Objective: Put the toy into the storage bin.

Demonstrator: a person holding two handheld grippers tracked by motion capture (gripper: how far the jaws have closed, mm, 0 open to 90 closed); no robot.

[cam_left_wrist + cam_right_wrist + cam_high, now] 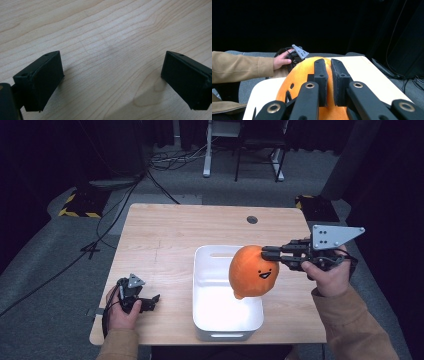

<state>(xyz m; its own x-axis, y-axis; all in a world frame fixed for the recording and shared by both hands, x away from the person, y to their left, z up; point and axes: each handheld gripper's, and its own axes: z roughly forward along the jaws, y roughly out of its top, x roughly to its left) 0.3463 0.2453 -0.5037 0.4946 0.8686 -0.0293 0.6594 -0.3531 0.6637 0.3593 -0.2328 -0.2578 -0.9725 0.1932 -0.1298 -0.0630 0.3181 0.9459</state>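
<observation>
**Orange plush toy held over white bin**

Right gripper [270, 254] enters from the right edge of the surface [165, 240], pointing level toward the left. Its fingers [321, 80] are pressed nearly together, pinching a fold at the top of the orange plush toy [252, 271]. The toy hangs clear of the surface, above the right half of the white bin [205, 280]; its stitched smile faces the near edge. The bin sits toward the near edge, a little right of centre, with its inside bare where visible.

Left gripper [150, 301] rests near the near-left corner, held in the left hand [120, 312]. Its fingers [40, 80] are spread wide with bare wood grain between them, nothing gripped. It is well apart from the bin.

A small dark round hole [252, 219] lies near the far edge.
</observation>
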